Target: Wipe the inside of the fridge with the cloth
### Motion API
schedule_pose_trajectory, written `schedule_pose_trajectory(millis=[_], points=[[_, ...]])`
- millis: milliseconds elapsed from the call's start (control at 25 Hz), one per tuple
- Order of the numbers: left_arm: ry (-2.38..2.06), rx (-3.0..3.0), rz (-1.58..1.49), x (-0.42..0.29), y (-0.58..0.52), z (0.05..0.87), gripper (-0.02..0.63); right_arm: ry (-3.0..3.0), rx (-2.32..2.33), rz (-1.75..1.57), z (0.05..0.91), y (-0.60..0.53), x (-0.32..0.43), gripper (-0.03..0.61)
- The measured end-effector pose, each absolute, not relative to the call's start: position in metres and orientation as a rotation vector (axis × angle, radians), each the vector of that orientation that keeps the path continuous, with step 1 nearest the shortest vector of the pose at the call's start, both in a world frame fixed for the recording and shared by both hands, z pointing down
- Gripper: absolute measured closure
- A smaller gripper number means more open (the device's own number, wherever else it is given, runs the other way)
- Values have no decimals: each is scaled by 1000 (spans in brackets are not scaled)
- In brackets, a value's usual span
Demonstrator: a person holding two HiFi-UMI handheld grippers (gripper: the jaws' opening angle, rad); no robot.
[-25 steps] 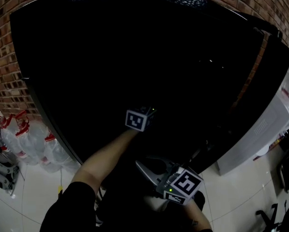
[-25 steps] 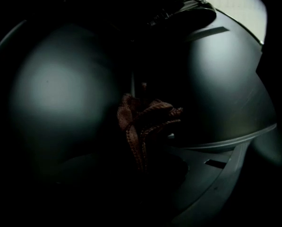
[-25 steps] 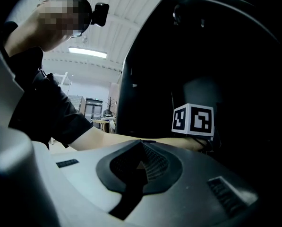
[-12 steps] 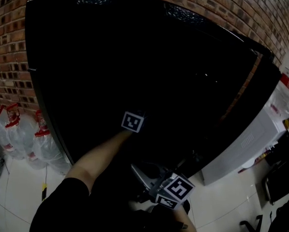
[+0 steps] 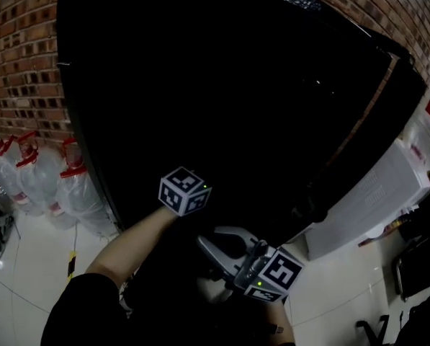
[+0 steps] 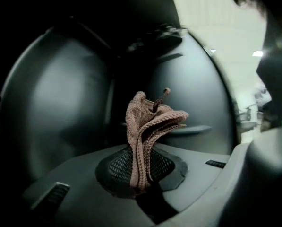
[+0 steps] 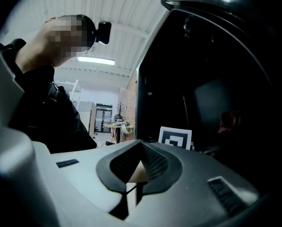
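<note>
Drawn back toward the person, the left gripper stays clamped on the cloth at the mouth of the glossy black fridge.
Brown and finely woven with stitched hems, the cloth stands bunched upright out of the mesh-textured pads, apart from the smooth, dark, curved interior walls, with open room all round it. The right gripper sits lower, by the fridge's straight front edge, its jaws together on nothing.

Fridge before brick wall; bottles left, cabinet right; cloth between left tongs.
</note>
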State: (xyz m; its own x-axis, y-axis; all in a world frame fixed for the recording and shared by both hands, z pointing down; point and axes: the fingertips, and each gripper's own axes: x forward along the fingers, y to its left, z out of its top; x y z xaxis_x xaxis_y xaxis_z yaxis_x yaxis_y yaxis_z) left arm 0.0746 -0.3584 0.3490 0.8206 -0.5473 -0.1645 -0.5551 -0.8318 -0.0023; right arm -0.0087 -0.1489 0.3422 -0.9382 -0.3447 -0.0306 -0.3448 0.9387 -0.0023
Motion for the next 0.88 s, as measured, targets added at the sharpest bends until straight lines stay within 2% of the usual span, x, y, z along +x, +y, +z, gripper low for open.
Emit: schedule_pose_trajectory(millis=[320,520,880], points=[[456,-2984,-16,106,-265,385,558,3147,-462,103,356,-125,-24,574],[465,-2979,-177,127,-276,378,558,3108,-462,94,354,-124,-20,574],[669,-3037,-176,122,-330,370,557,3073,-520,61,355,-140,-8,574]])
